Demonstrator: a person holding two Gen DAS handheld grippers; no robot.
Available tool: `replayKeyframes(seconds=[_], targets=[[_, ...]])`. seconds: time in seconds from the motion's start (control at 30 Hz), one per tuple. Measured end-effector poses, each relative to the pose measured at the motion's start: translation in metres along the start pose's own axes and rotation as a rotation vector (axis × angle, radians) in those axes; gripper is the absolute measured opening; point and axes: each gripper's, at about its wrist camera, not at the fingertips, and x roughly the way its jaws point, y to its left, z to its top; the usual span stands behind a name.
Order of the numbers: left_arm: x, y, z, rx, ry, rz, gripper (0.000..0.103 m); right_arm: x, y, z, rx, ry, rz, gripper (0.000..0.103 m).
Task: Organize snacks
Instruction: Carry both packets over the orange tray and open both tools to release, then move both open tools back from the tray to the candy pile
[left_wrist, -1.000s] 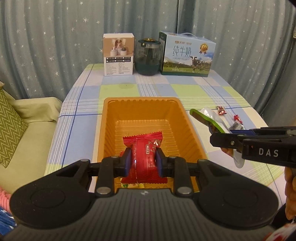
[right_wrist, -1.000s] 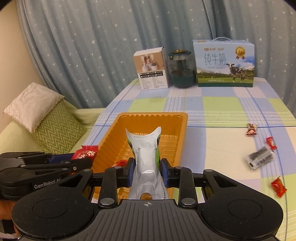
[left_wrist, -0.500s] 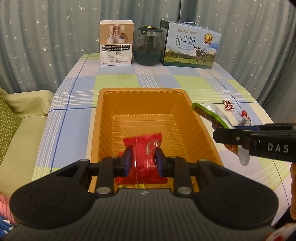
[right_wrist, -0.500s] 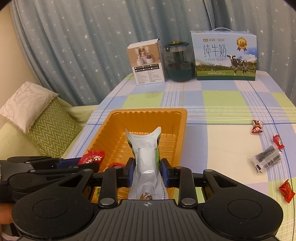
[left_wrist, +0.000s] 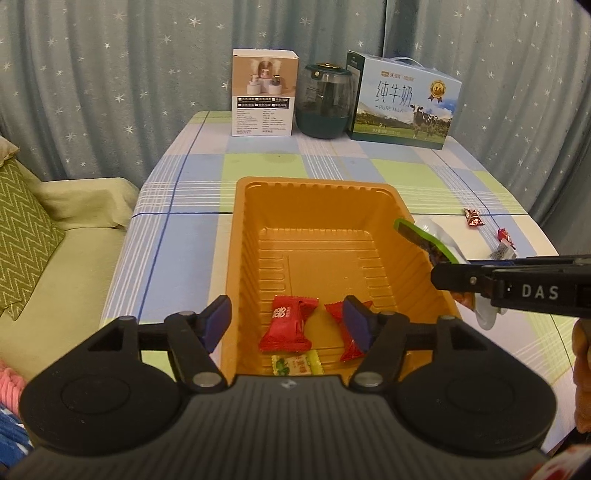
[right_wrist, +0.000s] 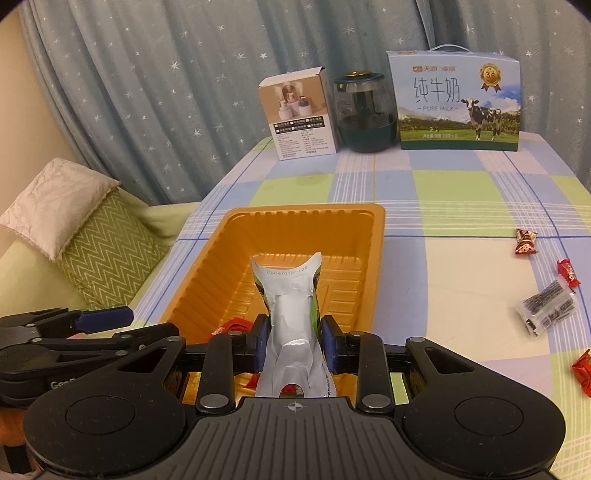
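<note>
So the step in hand looks like dropping snacks into the orange tray (left_wrist: 236, 258), which is sitting on the checked surface (left_wrist: 177, 206), and it's being done one claw at a time. To do it well, the left claw (left_wrist: 286, 325) should be spread fully and lifted straight up before anything else is moved, so the pads aren't dragged across the wrappers already lying at the near end of the tray. Then the pouch should be lowered well inside the walls before it's let go, since it's tall and floppy and could probably tip over the right rim otherwise.

Going left to right: the left claw is being opened right now, with nothing pressed between its blue pads. The red candy (left_wrist: 286, 325) is lying loose on the tray floor between them, apparently untouched. A second red candy (left_wrist: 345, 332) is partly hidden behind the right pad, and a small yellow-green sweet (left_wrist: 295, 365) is resting at the near wall.

Further right, the right claw (right_wrist: 295, 343) is being kept clenched on the silver-and-green pouch (right_wrist: 290, 295), which is being held upright above the near right part of the tray, not yet set down.

On the far right of the surface, a few loose sweets (right_wrist: 526, 242) and a clear packet (right_wrist: 546, 306) are still waiting outside the tray, so the job seems maybe half done.
</note>
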Motion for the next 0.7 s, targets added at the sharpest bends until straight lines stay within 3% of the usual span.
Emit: replayKeyframes(seconds=[0.3,0.33,0.43,0.7], targets=[[-0.007,0.005,-0.003,-0.007,0.002,-0.001,0.066,0.006,0.004,0.004,0.019,-0.022,0.027,0.031],[-0.007,0.006,-0.003,-0.008,0.001,-0.001,0.066,0.006,0.003,0.005,0.027,-0.026,0.037,0.033],[-0.01,0.007,-0.005,-0.008,-0.001,0.001,0.067,0.0,-0.001,0.006,0.053,-0.054,0.042,0.056],[-0.02,0.001,-0.008,-0.004,-0.005,-0.003,0.073,-0.024,-0.016,-0.007,0.097,-0.056,-0.016,0.06]])
